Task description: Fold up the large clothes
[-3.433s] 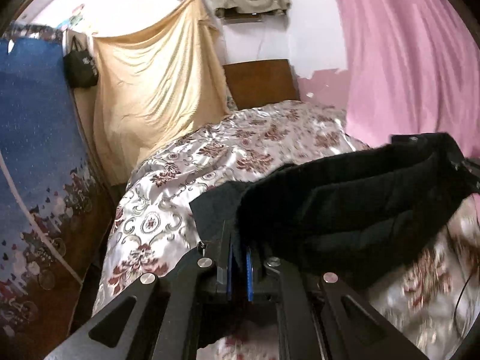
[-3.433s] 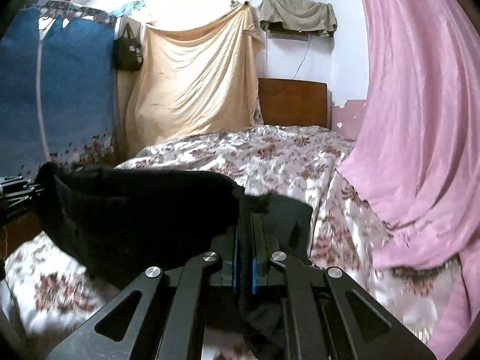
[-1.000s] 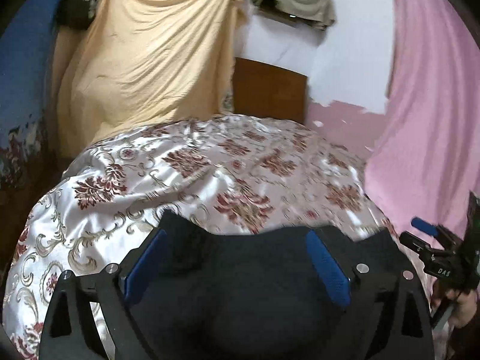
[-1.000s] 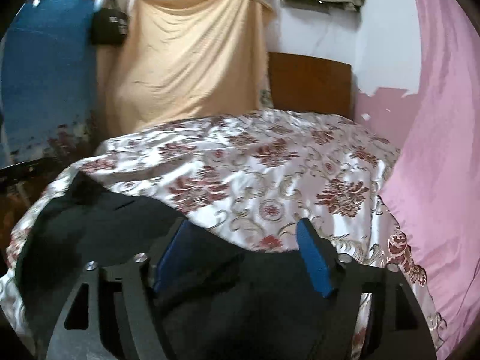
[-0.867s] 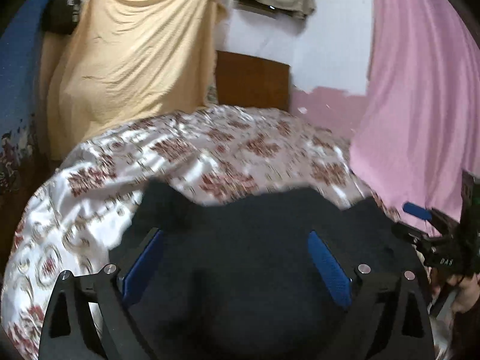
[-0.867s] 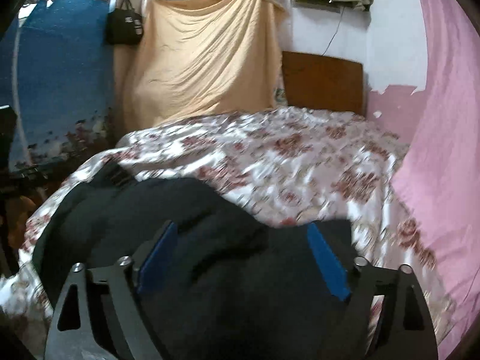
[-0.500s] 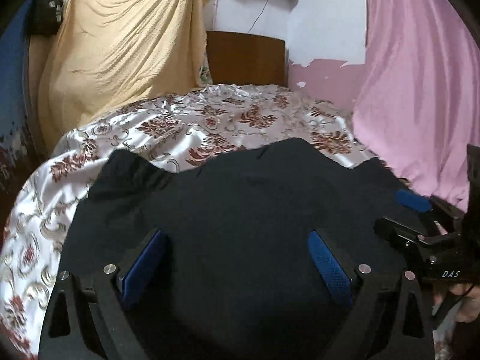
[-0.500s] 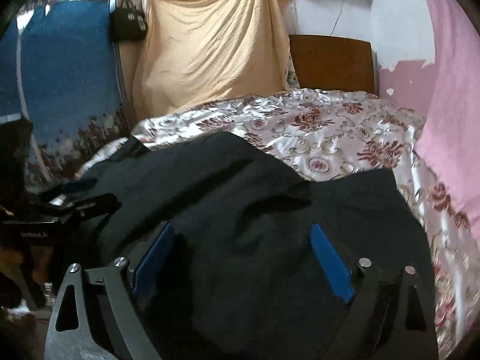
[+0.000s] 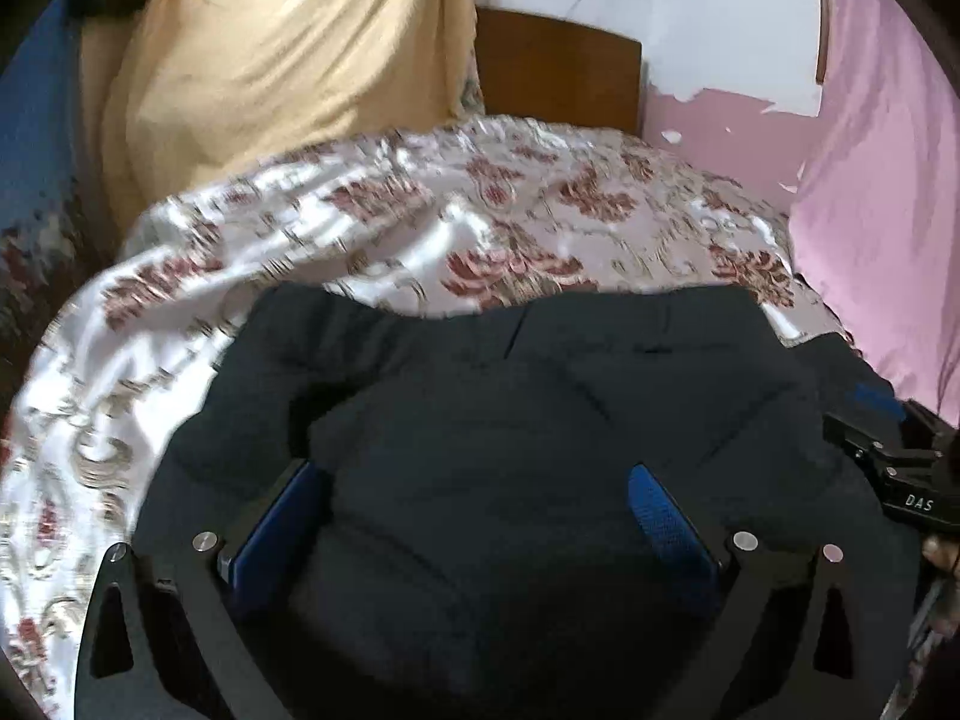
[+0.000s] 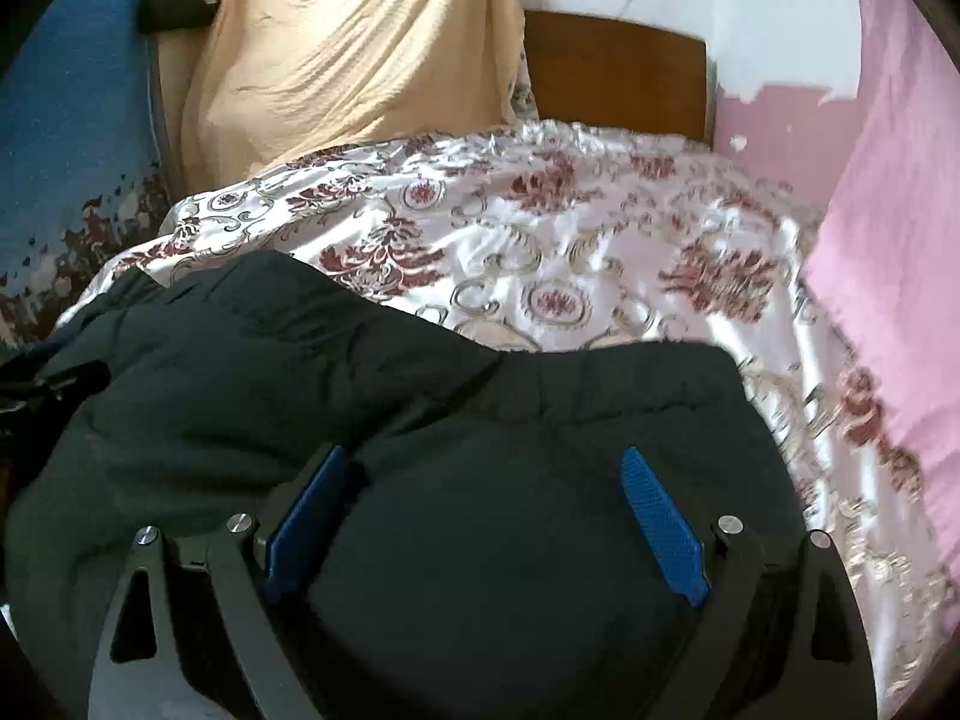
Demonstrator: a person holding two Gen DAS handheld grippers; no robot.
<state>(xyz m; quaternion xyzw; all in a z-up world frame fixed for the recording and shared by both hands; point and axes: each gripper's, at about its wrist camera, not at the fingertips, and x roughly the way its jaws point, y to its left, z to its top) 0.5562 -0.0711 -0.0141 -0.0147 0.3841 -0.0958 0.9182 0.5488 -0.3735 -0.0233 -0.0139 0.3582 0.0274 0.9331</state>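
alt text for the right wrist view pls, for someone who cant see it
The right tongs hang open over a black garment lying on a bed with a floral bedspread. Behind are a wooden headboard, a hanging tan sheet and a pink curtain on the right.

My left gripper [image 9: 474, 516] and right gripper [image 10: 486, 516] both hang with fingers spread wide, nothing between them, over a black garment [image 9: 510, 450] lying on the floral bedspread [image 9: 390, 228]. Beyond the garment the bedspread lies bare as far as the wooden headboard [image 10: 618, 72]. A pink curtain [image 10: 888, 180] closes off the right side. A yellow sheet [image 9: 276, 54] hangs at the far left.
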